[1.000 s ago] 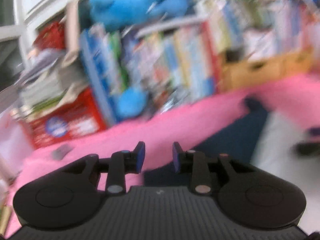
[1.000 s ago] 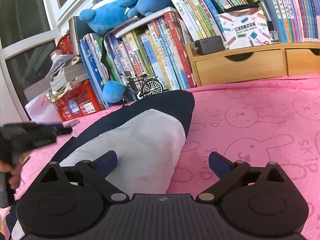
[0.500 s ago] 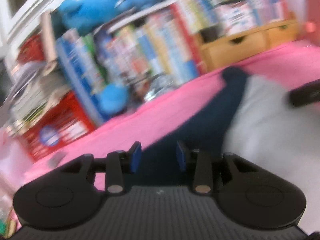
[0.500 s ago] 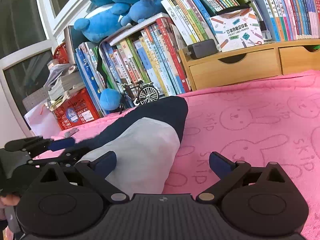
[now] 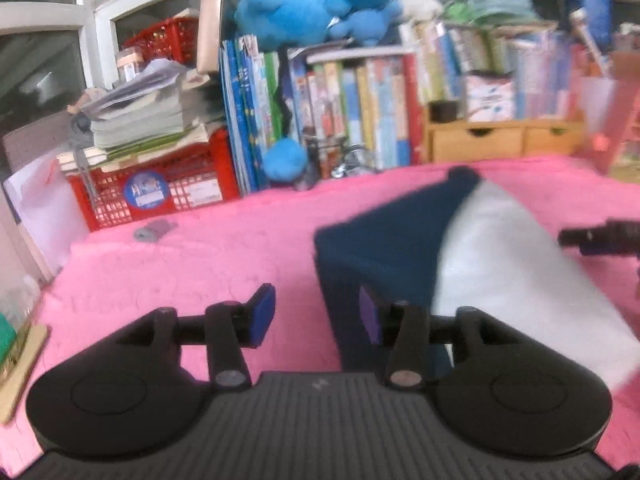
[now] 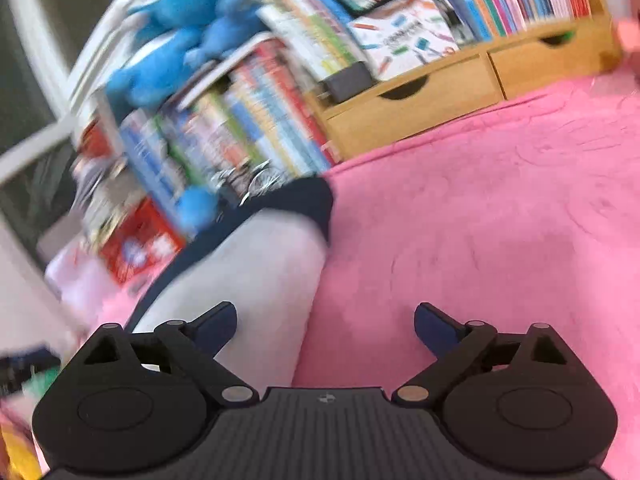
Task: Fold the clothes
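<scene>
A folded navy and white garment (image 5: 404, 240) lies on the pink blanket (image 5: 200, 264). My left gripper (image 5: 316, 316) hovers at the garment's near left corner. Its jaws are opening, and the navy edge runs between them without either blue pad pressing on it. In the right wrist view the garment's white panel (image 6: 260, 276) stretches away at the left, with its navy hem (image 6: 320, 200) at the far end. My right gripper (image 6: 324, 320) stands wide open above the garment's right edge, its left finger over white cloth and its right finger over bare blanket. It also shows as a dark shape, the right gripper (image 5: 600, 236), at the edge of the left wrist view.
Rows of books (image 5: 352, 108), a red basket (image 5: 160, 188) under stacked papers, blue plush toys (image 5: 316, 8) and a wooden drawer unit (image 6: 420, 100) line the far side. A small grey object (image 5: 154, 230) lies on the blanket's far left. Pink blanket (image 6: 500, 220) spreads to the right.
The left gripper's jaws have widened and its view has swung, so the garment now lies to the right. The right view has tilted, and the left gripper has slid toward its lower left corner.
</scene>
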`<state>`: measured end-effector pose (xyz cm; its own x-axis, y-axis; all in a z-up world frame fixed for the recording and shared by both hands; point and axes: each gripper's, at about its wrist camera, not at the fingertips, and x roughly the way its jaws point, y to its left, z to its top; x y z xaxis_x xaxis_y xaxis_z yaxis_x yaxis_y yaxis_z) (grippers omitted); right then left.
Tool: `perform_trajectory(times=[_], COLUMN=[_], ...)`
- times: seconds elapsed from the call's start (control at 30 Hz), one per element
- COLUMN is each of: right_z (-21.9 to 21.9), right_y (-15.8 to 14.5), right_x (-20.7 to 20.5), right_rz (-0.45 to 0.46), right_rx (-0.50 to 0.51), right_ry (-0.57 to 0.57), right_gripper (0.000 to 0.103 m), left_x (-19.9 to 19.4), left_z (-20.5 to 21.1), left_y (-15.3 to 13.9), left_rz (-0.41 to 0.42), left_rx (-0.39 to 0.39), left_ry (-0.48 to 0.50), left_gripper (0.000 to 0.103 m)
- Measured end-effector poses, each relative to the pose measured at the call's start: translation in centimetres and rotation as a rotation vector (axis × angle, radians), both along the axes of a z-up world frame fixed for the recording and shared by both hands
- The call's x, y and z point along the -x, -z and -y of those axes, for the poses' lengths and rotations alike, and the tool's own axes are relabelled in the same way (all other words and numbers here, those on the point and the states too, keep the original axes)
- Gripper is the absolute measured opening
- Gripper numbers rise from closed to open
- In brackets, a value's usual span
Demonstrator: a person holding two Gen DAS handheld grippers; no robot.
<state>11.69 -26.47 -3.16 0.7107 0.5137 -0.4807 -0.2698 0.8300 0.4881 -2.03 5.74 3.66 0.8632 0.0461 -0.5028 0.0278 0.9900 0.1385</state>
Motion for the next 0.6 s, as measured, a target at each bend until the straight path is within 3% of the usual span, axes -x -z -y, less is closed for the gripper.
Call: perform_trajectory(times=[0.07, 0.2, 0.33, 0.47, 0.6], right_z=[0.8, 2.2, 1.2, -1.8, -4.1], right_y=[-0.5, -1.9, -2.3, -2.1, -1.7], right_x=[4.6, 13.3, 18.2, 20.2, 20.8], right_rz=[0.05, 0.158, 0.225, 0.273, 0.28], right_rx=[0.033, 0.092, 0.197, 0.346, 0.405], right_ry=[0.01, 0.079, 0.145, 0.159, 0.116], right_gripper=[0.096, 0.096, 0.094, 0.092, 0.092], left_x=[1.9, 5.3, 6.4, 4.9, 3.6], left_z=[0.7, 3.7, 6.5, 7.0, 5.6], left_y=[0.5, 2.1, 3.7, 4.5, 6.2], left_rz=[0.024, 0.038, 0.026, 0.059, 0.001], left_rx=[-0.029, -0.109, -0.105, -0.066, -0.074], left_ry=[0.001, 0.134, 0.173, 0.052, -0.02], left_gripper=[0.048, 0.05, 0.05, 0.05, 0.053])
